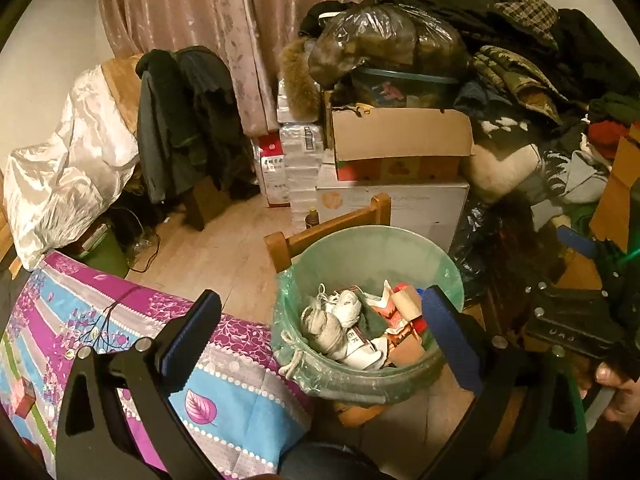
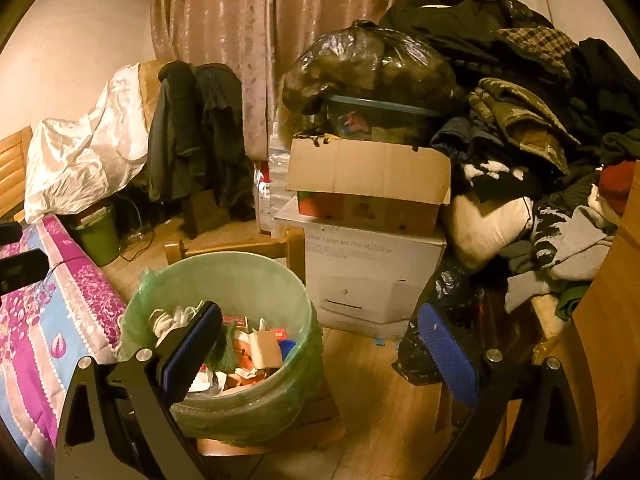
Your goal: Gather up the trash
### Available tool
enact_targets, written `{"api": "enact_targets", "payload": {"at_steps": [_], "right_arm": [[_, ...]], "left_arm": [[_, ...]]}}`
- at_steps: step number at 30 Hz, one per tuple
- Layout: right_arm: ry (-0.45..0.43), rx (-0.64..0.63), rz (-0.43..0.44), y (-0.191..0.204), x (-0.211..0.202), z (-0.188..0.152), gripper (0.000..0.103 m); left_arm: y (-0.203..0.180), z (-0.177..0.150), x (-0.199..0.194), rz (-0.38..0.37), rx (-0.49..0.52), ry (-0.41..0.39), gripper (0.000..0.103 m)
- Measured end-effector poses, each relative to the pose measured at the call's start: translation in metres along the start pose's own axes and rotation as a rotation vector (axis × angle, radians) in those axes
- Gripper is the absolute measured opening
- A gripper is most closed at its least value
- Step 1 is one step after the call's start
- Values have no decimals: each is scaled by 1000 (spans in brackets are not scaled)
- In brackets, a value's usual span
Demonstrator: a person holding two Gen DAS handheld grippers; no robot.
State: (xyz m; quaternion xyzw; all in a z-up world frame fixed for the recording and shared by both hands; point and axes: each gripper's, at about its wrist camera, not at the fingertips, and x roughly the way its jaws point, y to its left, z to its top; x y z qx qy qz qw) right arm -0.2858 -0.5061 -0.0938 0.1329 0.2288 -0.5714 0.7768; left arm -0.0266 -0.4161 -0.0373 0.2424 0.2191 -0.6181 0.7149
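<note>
Across the upper right of both views, a heap of clothes (image 1: 520,40) tops stacked boxes (image 1: 400,148). Lower centre sits the green-lined bin (image 1: 368,384), holding trash (image 1: 360,324). Both the left gripper (image 1: 316,328) and the right gripper (image 2: 320,340) have fingers spread wide, holding nothing.

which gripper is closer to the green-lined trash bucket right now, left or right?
Left, as far as these views show. The left gripper hangs open right over the green-lined trash bucket. The right gripper, also open, sits off to its right, only one finger overlapping the rim.
</note>
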Motion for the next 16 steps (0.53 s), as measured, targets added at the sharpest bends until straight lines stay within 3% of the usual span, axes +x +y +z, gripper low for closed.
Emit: {"api": "enact_targets", "payload": {"at_steps": [7, 11, 16], "right_arm": [[12, -20, 24, 7, 3, -3, 98], [33, -40, 69, 11, 7, -4, 98], [38, -75, 104, 19, 9, -5, 98]], "left_arm": [[3, 1, -1, 55, -2, -9, 97], [6, 2, 2, 42, -25, 27, 97], [4, 4, -1, 18, -39, 13, 97]]}}
